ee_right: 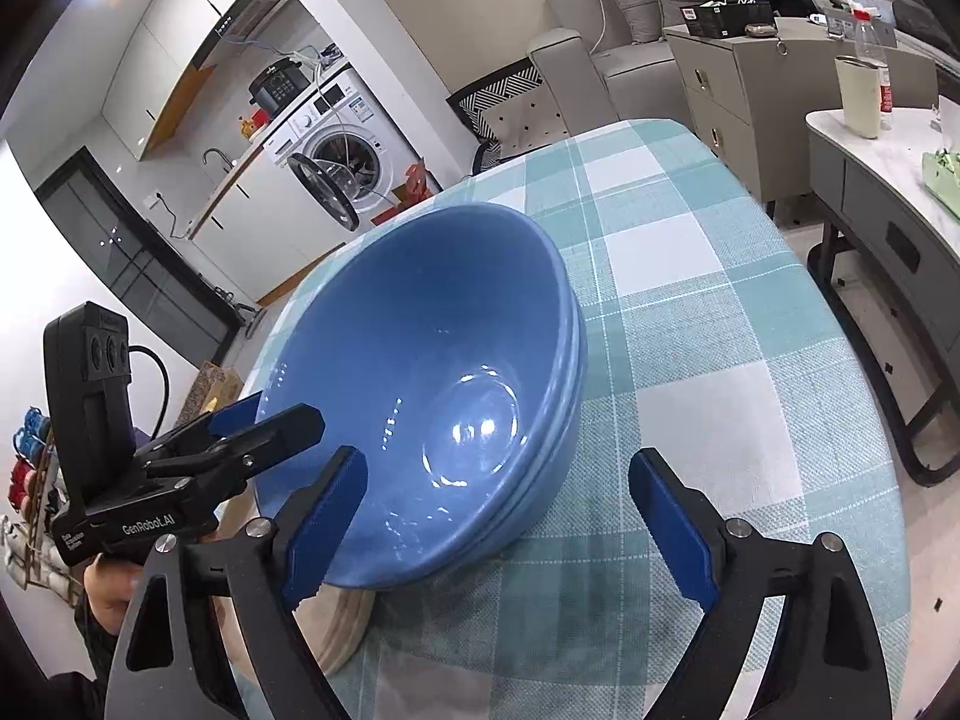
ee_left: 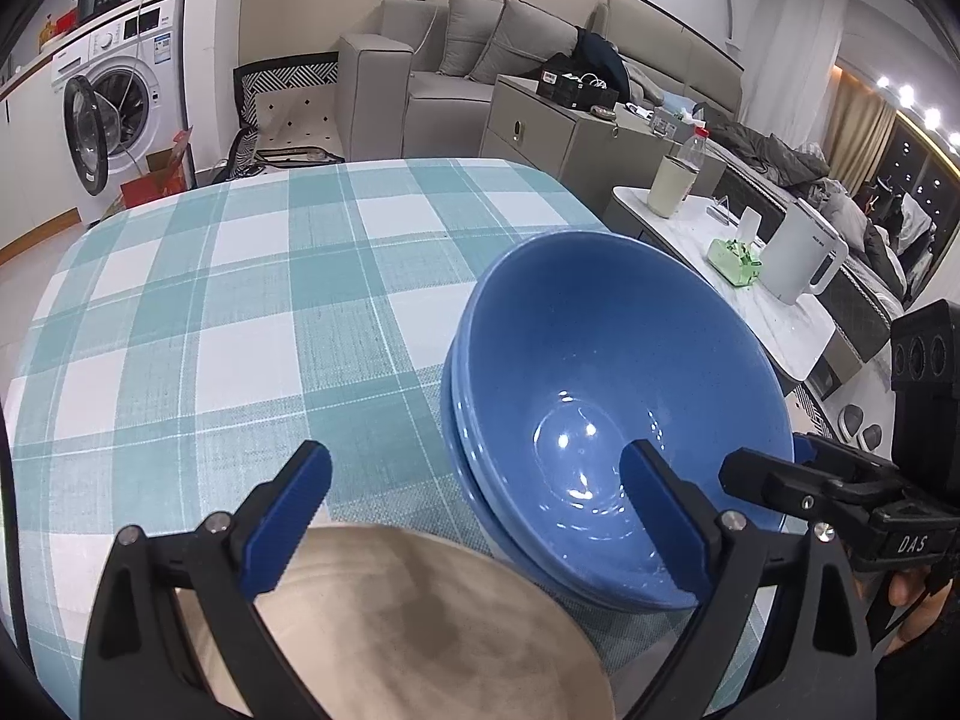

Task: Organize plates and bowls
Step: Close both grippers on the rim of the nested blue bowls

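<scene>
A stack of blue bowls [ee_left: 606,372] sits nested on the checked tablecloth [ee_left: 228,300], leaning on a beige plate [ee_left: 384,618] at the near edge. My left gripper [ee_left: 480,516] is open above the plate, its right finger over the bowl's near rim. In the right wrist view the bowls [ee_right: 432,372] fill the centre and the plate's edge [ee_right: 342,624] shows under them. My right gripper [ee_right: 498,516] is open, its left finger over the bowl's near rim. Each gripper shows in the other's view: the right one [ee_left: 780,474] and the left one [ee_right: 264,420] at the bowl's rim.
A marble side table [ee_left: 780,312] to the right holds a white kettle [ee_left: 804,258], a cream tumbler [ee_left: 671,186], a bottle and a green tissue pack. A grey cabinet [ee_left: 558,132] and sofa stand beyond. A washing machine [ee_left: 114,102] stands at the far left.
</scene>
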Tool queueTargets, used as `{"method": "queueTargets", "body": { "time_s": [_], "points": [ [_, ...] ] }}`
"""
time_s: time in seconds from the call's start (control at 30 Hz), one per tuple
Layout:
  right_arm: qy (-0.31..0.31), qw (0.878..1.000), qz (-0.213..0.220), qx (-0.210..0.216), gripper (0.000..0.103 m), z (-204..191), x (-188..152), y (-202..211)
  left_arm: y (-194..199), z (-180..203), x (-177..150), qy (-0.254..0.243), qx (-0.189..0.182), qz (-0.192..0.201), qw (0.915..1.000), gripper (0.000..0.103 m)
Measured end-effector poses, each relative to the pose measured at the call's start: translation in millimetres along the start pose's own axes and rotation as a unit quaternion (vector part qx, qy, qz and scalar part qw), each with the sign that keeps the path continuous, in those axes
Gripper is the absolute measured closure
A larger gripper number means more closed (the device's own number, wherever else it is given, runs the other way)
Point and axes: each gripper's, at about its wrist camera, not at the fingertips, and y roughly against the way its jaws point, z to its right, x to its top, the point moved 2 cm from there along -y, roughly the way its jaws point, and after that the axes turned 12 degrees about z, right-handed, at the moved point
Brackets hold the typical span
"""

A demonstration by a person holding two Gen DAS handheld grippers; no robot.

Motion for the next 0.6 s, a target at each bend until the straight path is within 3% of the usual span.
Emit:
{"method": "queueTargets", "body": {
  "time_s": [0.27,0.6],
  "points": [
    [-0.002,1.0,0.0,-0.005,0.012,0.2,-0.5,-1.0,-1.9,-0.8,1.2,0.002,-0.004,-0.002,1.0,0.008],
    [0.004,1.0,-0.001,-0.008,0.014,-2.3,0.3,-1.9,-5.9,2.3,-0.2,0.002,-0.015,-0.004,0.9999,0.021]
  ]
}}
